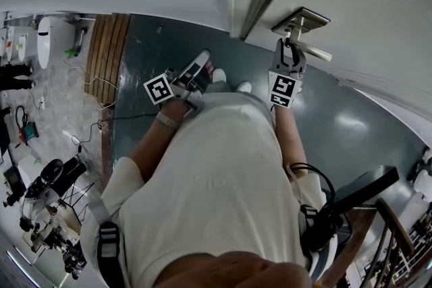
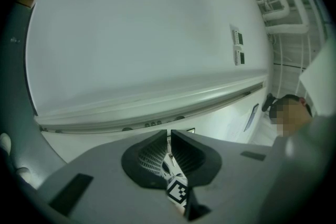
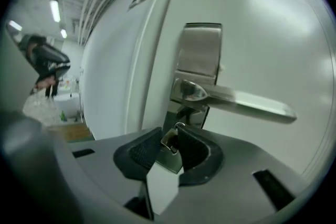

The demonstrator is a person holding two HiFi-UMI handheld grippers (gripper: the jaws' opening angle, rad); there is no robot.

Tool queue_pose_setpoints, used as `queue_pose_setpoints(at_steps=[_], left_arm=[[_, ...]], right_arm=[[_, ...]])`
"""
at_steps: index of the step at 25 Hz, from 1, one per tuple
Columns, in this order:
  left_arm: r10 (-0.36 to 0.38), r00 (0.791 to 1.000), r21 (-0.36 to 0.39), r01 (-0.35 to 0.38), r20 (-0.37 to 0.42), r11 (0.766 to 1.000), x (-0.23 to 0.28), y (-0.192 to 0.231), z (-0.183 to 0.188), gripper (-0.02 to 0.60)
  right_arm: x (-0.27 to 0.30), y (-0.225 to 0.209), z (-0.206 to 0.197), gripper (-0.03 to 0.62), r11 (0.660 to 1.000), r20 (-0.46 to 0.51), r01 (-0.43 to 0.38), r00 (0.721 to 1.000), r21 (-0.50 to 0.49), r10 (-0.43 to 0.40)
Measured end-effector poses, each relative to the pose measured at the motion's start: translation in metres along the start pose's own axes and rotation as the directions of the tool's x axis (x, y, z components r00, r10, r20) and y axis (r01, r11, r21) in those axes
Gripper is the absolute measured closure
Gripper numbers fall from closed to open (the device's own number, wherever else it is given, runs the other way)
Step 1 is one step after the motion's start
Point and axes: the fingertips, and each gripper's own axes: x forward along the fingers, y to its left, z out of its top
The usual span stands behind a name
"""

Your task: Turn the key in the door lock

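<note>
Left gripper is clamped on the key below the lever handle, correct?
No, the right gripper is clamped on the key below the lever handle; the right gripper view shows it. The left gripper is shut, empty.

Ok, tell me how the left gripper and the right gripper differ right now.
The right gripper grips the key; the left gripper is shut on nothing. The right gripper sits at the lock under the door handle; the left gripper is off to the side, away from it. Both carry a marker cube.
</note>
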Motion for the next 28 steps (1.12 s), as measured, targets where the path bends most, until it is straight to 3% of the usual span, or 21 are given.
queue_pose_setpoints(at_steps=[4, 7, 11, 14, 16, 18, 21, 25, 28], left_arm=[[0.002, 1.000, -0.005, -0.002, 0.007, 1.000, -0.001, 0.000, 0.000, 0.571], [0.005, 1.000, -0.007, -0.005, 0.009, 1.000, -0.001, 0.001, 0.000, 0.571], [0.001, 1.000, -0.013, -0.001, 0.012, 1.000, 0.001, 0.002, 0.001, 0.571], [0.004, 1.000, -0.018, -0.004, 0.015, 1.000, 0.000, 0.002, 0.002, 0.571], [0.006, 1.000, -0.021, -0.005, 0.018, 1.000, 0.000, 0.003, 0.002, 0.571], [0.008, 1.000, -0.024, -0.007, 0.024, 1.000, -0.001, 0.004, 0.003, 0.571], [0.008, 0.999, -0.027, -0.007, 0.032, 1.000, -0.003, 0.004, 0.006, 0.571], [0.008, 0.999, -0.030, -0.007, 0.036, 1.000, -0.004, 0.004, 0.007, 0.571], [0.012, 0.999, -0.033, -0.011, 0.036, 0.999, -0.004, 0.005, 0.008, 0.571]], right_arm=[[-0.001, 0.003, -0.003, 0.491, 0.984, -0.023, 0.013, 1.000, -0.179, -0.017], [-0.001, 0.006, -0.003, 0.491, 0.948, -0.036, 0.022, 0.999, -0.317, -0.036], [0.003, 0.009, -0.007, 0.491, 0.865, -0.068, 0.011, 0.996, -0.501, -0.053], [0.007, 0.009, -0.011, 0.492, 0.770, -0.090, 0.019, 0.991, -0.637, -0.098], [0.009, 0.005, -0.014, 0.493, 0.721, -0.104, 0.018, 0.987, -0.693, -0.125], [0.009, 0.003, -0.015, 0.497, 0.693, -0.109, 0.016, 0.985, -0.720, -0.136], [0.008, 0.004, -0.013, 0.505, 0.711, -0.096, 0.018, 0.988, -0.703, -0.119], [0.007, 0.003, -0.012, 0.505, 0.826, -0.082, 0.021, 0.993, -0.563, -0.081], [0.008, 0.002, -0.011, 0.503, 0.884, -0.093, 0.003, 0.994, -0.467, -0.052]])
